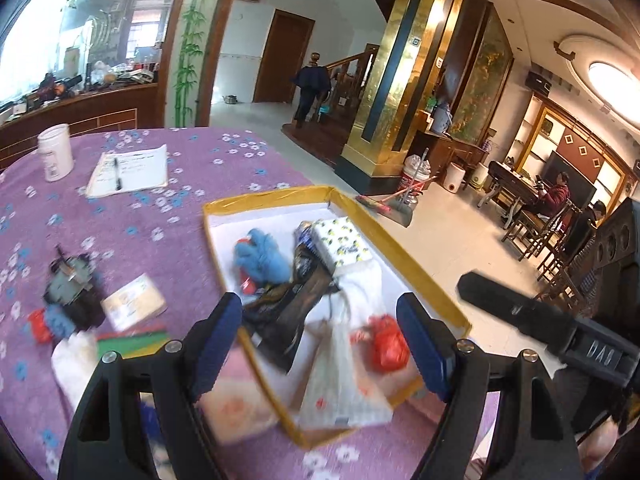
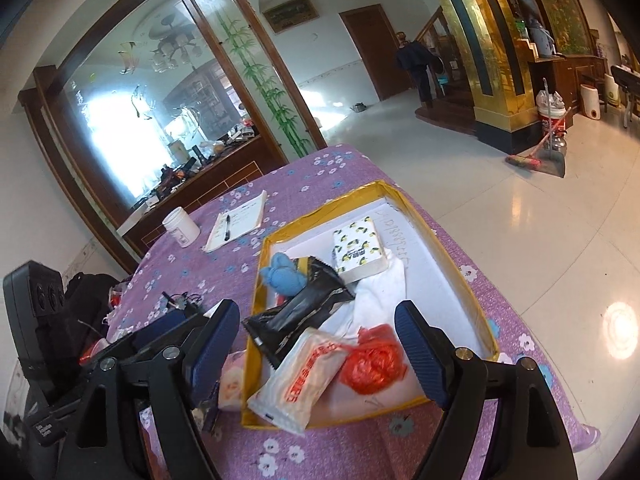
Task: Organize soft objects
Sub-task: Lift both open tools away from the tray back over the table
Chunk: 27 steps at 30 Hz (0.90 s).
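Both grippers, left (image 1: 320, 336) and right (image 2: 318, 344), hang wide open and empty over a yellow-rimmed box (image 2: 404, 200) holding a blue plush toy (image 2: 286, 274), black pouch (image 2: 304, 308), lemon-print tissue pack (image 2: 358, 248), white tissue packet (image 2: 300, 380) and red bag (image 2: 374, 364). A purple floral tablecloth (image 1: 160, 216) covers the table; tiled floor lies beyond. Only the left view shows a cardboard card (image 1: 134, 306) and coloured strips (image 1: 134, 342) lying beside the box

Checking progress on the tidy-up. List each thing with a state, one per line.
Left gripper: open, empty.
Right gripper: open, empty.
Yellow-rimmed box: lidless, partly filled.
Tissue pack: overhanging box edge.
Red plastic bag: crumpled, in box.
White jar: upright, outside box.
Pen: lying on notepad.
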Each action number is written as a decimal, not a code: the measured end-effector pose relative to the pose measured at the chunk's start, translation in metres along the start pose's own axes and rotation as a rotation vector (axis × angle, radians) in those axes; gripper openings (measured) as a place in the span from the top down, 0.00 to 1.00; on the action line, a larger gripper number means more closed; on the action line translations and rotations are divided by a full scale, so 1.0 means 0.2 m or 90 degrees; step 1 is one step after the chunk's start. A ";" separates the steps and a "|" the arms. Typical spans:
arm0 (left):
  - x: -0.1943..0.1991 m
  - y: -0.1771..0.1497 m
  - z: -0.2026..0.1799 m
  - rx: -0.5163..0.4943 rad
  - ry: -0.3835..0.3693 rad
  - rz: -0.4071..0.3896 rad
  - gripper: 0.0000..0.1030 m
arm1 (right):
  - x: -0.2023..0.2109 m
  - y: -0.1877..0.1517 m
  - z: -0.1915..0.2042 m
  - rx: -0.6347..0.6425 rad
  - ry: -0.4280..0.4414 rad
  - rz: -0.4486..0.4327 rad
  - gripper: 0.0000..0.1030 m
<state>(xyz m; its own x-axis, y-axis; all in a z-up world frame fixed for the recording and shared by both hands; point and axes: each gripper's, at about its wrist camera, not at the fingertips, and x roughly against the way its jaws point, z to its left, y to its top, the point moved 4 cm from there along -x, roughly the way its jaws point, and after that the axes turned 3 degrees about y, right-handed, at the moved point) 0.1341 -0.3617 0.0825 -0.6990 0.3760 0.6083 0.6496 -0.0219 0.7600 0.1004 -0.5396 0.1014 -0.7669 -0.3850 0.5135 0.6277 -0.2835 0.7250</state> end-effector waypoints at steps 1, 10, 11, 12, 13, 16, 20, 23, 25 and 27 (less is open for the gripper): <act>0.03 -0.03 0.01 0.002 0.003 0.000 0.24 | 0.02 -0.01 0.02 0.003 0.003 0.000 0.18; 0.18 -0.26 0.14 0.005 0.036 0.008 0.23 | 0.00 -0.17 0.19 0.054 0.033 0.041 0.18; 0.19 -0.28 0.16 0.003 0.041 0.008 0.23 | 0.00 -0.18 0.21 0.060 0.033 0.045 0.18; 0.20 -0.30 0.18 0.004 0.048 0.009 0.23 | -0.01 -0.20 0.22 0.065 0.033 0.048 0.18; 0.21 -0.33 0.21 0.008 0.054 0.012 0.23 | -0.02 -0.21 0.23 0.069 0.034 0.052 0.18; 0.22 -0.39 0.29 0.023 0.063 0.020 0.23 | -0.06 -0.24 0.24 0.074 0.037 0.067 0.18; 0.23 -0.45 0.42 0.051 0.088 0.026 0.23 | -0.12 -0.27 0.25 0.078 0.038 0.085 0.18; 0.26 -0.47 0.53 0.077 0.101 0.025 0.23 | -0.14 -0.28 0.25 0.078 0.038 0.092 0.18; 0.28 -0.49 0.61 0.097 0.115 0.024 0.23 | -0.16 -0.28 0.24 0.078 0.037 0.094 0.18; 0.30 -0.50 0.67 0.106 0.130 0.028 0.23 | -0.18 -0.28 0.24 0.075 0.040 0.099 0.18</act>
<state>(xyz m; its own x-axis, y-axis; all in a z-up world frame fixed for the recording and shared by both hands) 0.0680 -0.2132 0.0118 -0.7037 0.1832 0.6865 0.7093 0.1242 0.6939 0.0871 -0.4671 0.0641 -0.6496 -0.4712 0.5966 0.7155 -0.1135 0.6894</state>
